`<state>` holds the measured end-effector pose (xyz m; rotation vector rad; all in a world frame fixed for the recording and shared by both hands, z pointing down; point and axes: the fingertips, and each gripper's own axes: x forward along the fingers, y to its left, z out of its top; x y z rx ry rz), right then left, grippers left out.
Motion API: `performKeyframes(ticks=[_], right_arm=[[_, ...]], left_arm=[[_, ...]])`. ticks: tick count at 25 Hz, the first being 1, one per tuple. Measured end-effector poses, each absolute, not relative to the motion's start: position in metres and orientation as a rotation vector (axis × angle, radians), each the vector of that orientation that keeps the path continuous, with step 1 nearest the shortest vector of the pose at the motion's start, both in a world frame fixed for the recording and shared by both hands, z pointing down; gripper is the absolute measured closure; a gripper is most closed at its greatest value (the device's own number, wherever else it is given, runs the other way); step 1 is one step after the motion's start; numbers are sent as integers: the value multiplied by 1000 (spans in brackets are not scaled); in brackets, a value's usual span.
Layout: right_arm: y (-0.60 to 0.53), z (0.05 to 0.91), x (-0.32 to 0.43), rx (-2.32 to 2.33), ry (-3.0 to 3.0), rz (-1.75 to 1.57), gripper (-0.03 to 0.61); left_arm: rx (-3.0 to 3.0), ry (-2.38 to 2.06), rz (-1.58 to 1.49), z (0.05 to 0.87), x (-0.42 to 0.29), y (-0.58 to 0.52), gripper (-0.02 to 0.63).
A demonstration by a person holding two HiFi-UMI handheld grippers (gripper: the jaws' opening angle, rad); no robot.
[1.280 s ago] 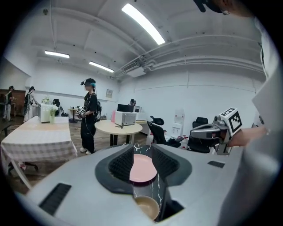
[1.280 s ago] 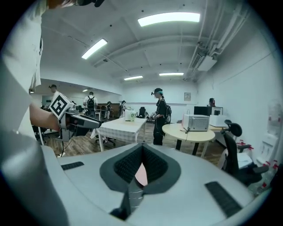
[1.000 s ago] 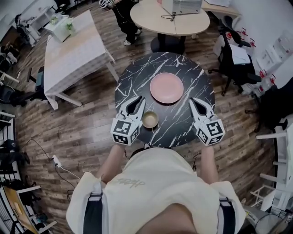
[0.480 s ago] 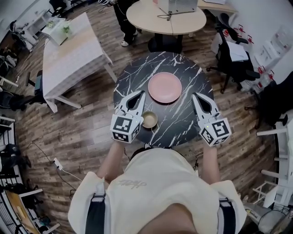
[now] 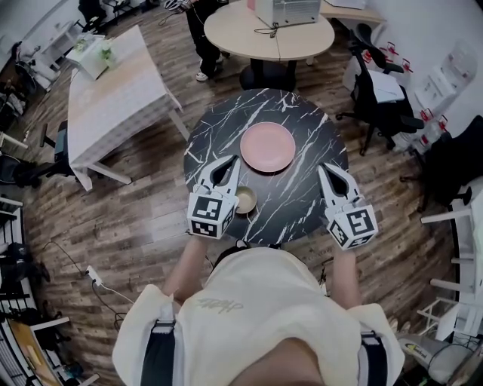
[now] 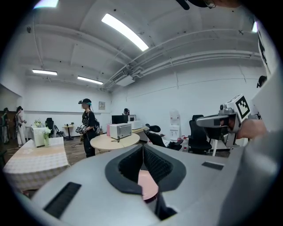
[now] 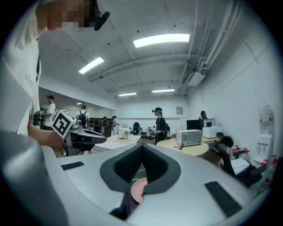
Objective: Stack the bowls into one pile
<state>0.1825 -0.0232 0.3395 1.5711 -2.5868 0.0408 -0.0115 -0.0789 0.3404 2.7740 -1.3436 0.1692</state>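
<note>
A wide pink bowl [image 5: 267,147] sits near the middle of the round black marble table [image 5: 302,124]. Closer to me stands a small tan bowl [image 5: 245,200], upright and alone. My left gripper [image 5: 229,160] hovers just left of the small bowl, jaws shut with nothing between them. My right gripper [image 5: 326,169] hangs over the table's right side, also shut and empty. In the left gripper view the closed jaws [image 6: 143,147] leave a sliver of the pink bowl [image 6: 149,185] showing below. The right gripper view likewise shows closed jaws [image 7: 142,146] above the pink bowl [image 7: 138,190].
Behind the marble table stand a round beige table [image 5: 268,34] with a white box [image 5: 290,9] and a person [image 5: 204,30]. A white-clothed rectangular table [image 5: 113,87] is at the left, and a black office chair [image 5: 377,90] at the right. The floor is wood.
The left gripper's jaws have gone from open to shut, beside the small bowl and without taking it. The right gripper has lifted slightly.
</note>
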Motion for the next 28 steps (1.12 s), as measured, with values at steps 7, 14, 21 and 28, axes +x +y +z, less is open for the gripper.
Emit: performKeyframes(ticks=[7,14,21,28], right_arm=[[-19,346,183,1571,-2565,49,572],[-17,351,179,1550,-2563,67,572],[-16,354,180,1549,-2572,65,572],[-15,363,178,1535,-2576,93,572]], left_arm=[[2753,-1329,191,349,-11,-71,592],[2727,-1339,204,356,-17,-65,592],[2731,-1341,208,354,-16,-63,592],[2712,-1342,242,364,-19,-61,592]])
